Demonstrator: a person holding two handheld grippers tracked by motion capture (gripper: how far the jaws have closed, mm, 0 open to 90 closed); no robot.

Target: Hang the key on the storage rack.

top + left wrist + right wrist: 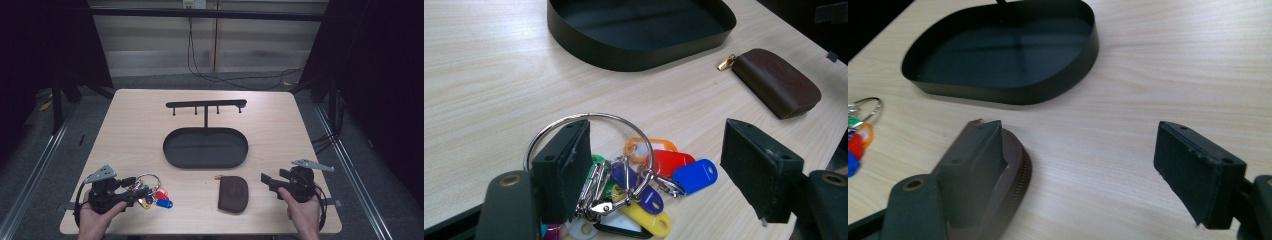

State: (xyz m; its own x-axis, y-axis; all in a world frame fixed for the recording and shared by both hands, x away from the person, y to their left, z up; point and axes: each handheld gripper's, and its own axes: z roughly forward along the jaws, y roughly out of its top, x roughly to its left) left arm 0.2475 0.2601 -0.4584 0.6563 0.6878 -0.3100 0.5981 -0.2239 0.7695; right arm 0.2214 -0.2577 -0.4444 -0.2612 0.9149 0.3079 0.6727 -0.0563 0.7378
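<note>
The left hand-held gripper [141, 191] has its jaws wide apart, and the bunch of keys with bright tags [644, 180] lies between them on the counter [130, 135], not squeezed. The right hand-held gripper [263, 178] is wide too and holds nothing. One of its jaws is right over the brown pouch [233, 194]. Farther back sits the black tray [172, 150] with its hook rack [206, 104].
</note>
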